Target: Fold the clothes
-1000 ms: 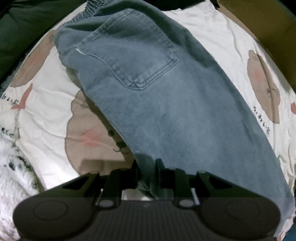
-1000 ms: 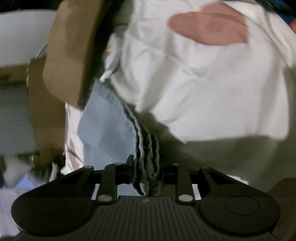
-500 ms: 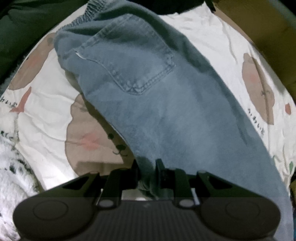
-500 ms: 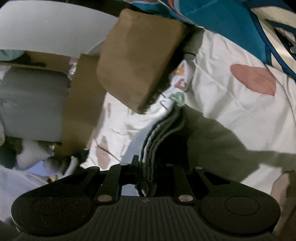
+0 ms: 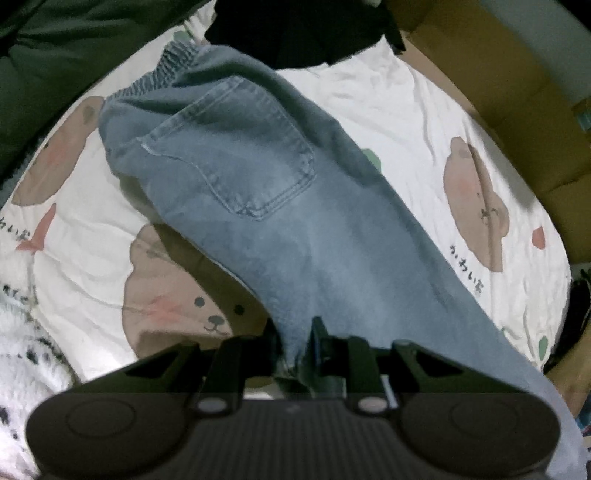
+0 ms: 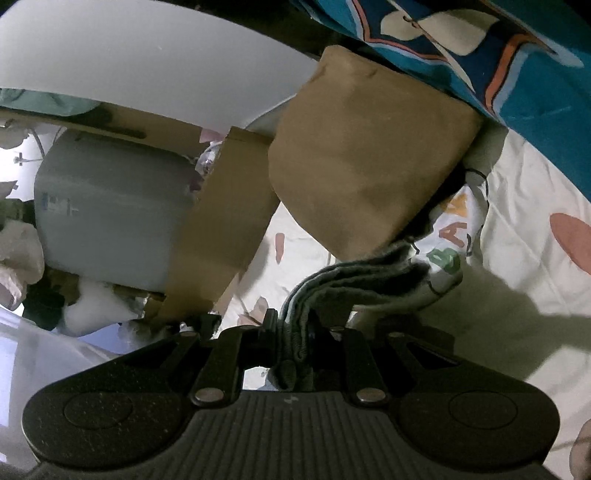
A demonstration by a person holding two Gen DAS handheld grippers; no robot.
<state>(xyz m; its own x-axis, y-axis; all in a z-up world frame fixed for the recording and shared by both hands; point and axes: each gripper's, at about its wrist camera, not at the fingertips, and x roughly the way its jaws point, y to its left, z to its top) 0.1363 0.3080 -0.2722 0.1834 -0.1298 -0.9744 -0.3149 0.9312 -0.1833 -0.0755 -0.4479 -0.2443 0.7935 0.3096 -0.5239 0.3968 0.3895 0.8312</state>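
Left gripper (image 5: 295, 341) clamped on blue jeans (image 5: 258, 206) stretching toward 11 o'clock over bear-print sheet (image 5: 406, 122), right gripper (image 6: 293, 332) pinching the jeans' bunched edge.

I've got open bed sheet (image 5: 391, 122) either side of the jeans (image 5: 280, 206). Cardboard (image 5: 491, 74) walls the bed's far-right edge, dark clothing (image 5: 295, 29) crowds the far edge, and a tan cushion (image 6: 365, 162) blocks ahead.
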